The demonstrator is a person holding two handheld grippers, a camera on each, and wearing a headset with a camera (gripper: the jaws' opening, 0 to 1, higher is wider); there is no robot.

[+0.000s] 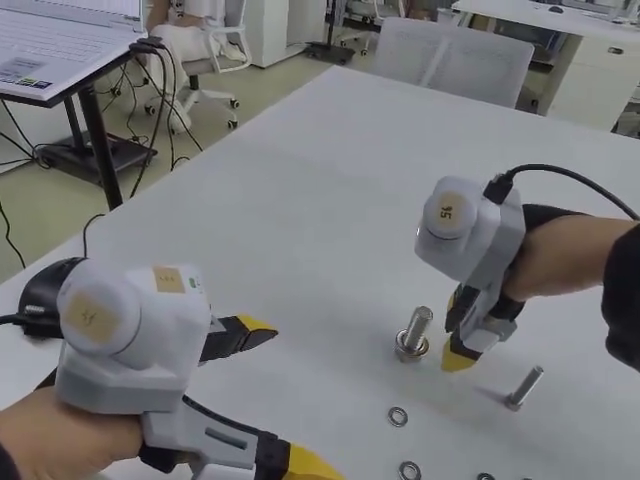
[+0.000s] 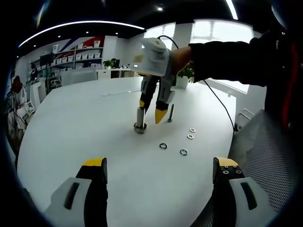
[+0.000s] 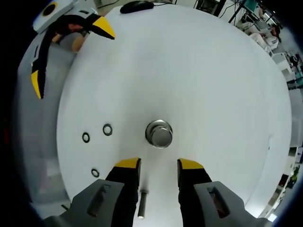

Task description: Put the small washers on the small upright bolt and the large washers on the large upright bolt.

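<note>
White tabletop [image 1: 300, 200] runs under everything you are working on, bare and smooth. Nearest you, at the lower left of the head view, your left gripper [image 2: 160, 164] has its jaws spread wide with nothing between them. Just past it, along the bottom edge right of centre, the loose washers [image 1: 398, 416] lie flat on the table, a little apart from one another; they are too small here to sort large from small. Expect them to be light, thin, hard and slick, likely to skate on this surface, so I would come down with the tips almost touching the table and pinch across the outer rim, not the flat face. Beyond them stands the large bolt [image 1: 413, 335], upright, with a wider collar at its foot; I cannot tell whether that is its head or a washer already on. Your right gripper [image 3: 158, 164] hangs point-down just beside it, jaws a modest gap apart and empty. The small bolt [image 1: 523, 388] stands to the lower right of it, slender and probably easy to tip, so lower washers straight over the thread. Farther off, a mesh chair [image 1: 450, 55] sits at the table's far edge, and a desk [image 1: 60, 50] with hanging cables fills the upper left.
</note>
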